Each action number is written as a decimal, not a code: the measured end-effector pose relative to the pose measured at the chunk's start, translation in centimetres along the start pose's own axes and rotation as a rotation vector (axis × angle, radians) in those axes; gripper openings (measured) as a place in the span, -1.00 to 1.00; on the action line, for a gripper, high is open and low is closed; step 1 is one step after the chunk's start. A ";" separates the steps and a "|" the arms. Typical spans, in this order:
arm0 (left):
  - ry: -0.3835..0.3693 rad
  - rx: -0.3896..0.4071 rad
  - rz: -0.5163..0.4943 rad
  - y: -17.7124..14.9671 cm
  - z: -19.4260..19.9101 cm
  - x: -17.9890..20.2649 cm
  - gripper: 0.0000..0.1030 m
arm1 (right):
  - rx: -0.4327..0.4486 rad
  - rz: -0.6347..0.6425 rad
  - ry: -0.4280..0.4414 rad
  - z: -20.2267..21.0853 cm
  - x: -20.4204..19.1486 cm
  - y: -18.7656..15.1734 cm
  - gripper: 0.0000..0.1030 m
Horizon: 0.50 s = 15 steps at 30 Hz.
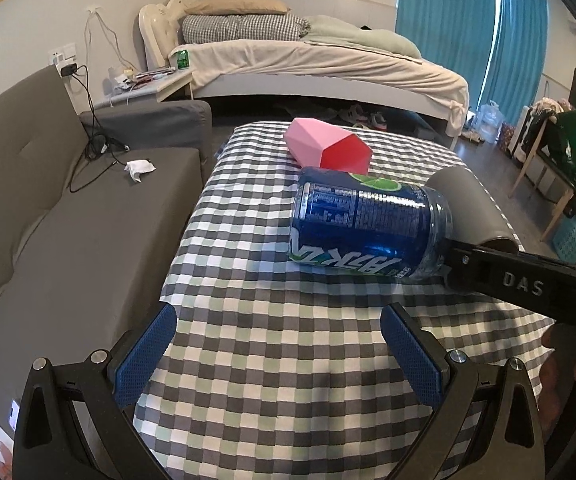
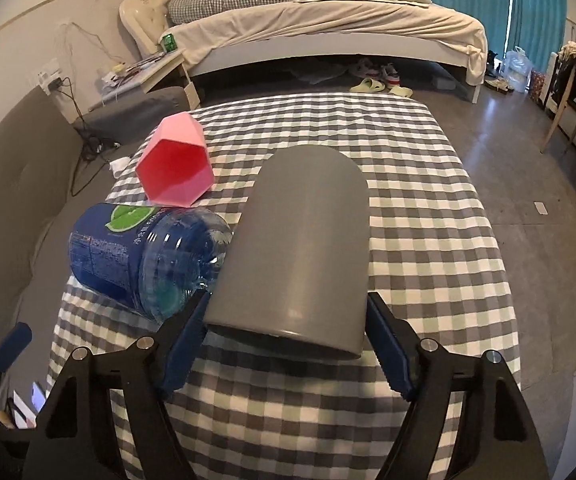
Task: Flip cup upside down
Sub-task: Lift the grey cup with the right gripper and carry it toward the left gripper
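Note:
A grey cup (image 2: 304,240) lies on its side on the checked tablecloth (image 2: 428,200), its rim end toward the right wrist camera. My right gripper (image 2: 283,340) has its blue pads on both sides of the cup's near end, closed on it. In the left wrist view the cup (image 1: 470,204) shows at the right behind a blue bottle, with the right gripper's arm (image 1: 520,280) reaching in. My left gripper (image 1: 279,344) is open and empty above the near part of the cloth.
A blue plastic bottle (image 2: 143,256) lies on its side touching the cup's left side; it also shows in the left wrist view (image 1: 368,228). A pink faceted cup (image 2: 177,164) lies on its side behind it. A grey sofa (image 1: 67,220) stands left of the table, a bed (image 1: 308,60) behind.

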<state>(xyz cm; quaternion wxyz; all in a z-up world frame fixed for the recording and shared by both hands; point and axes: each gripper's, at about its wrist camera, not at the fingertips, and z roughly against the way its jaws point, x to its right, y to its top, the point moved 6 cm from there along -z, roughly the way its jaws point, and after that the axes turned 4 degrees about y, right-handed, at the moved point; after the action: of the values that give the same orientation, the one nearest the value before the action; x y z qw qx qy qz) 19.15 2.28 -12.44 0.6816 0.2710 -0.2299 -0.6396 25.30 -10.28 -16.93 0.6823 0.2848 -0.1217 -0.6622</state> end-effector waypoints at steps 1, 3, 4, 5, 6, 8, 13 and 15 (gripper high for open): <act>0.000 0.004 -0.003 0.0 0.2 0.0 1.00 | 0.003 0.000 0.005 0.5 0.1 -0.3 0.48; 0.004 0.016 -0.004 0.0 0.7 -0.1 1.00 | -0.003 0.016 -0.002 1.4 0.3 -1.3 0.48; 0.006 0.020 -0.003 -0.1 1.0 -0.2 1.00 | -0.009 0.023 -0.005 1.8 0.4 -1.9 0.48; 0.005 0.024 0.003 -0.1 1.3 -0.3 1.00 | -0.014 0.026 -0.008 2.2 0.4 -2.4 0.48; 0.002 0.026 0.008 -0.2 1.6 -0.3 1.00 | -0.021 0.029 -0.010 2.6 0.4 -3.0 0.48; -0.002 0.032 0.018 -0.5 2.2 -0.4 1.00 | -0.040 0.033 -0.013 3.7 0.4 -4.8 0.48; -0.006 0.056 0.017 -1.9 4.5 -0.2 1.00 | -0.072 0.073 -0.004 6.1 -0.6 -9.2 0.48; -0.001 0.059 0.013 -2.5 5.1 -0.1 1.00 | -0.077 0.102 -0.004 7.0 -1.1 -10.7 0.47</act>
<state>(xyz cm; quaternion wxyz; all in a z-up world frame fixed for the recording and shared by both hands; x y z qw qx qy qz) 13.92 1.92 -10.23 0.6775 0.2893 -0.2509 -0.6280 12.50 -10.39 -16.89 0.7254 0.2505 -0.1116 -0.6313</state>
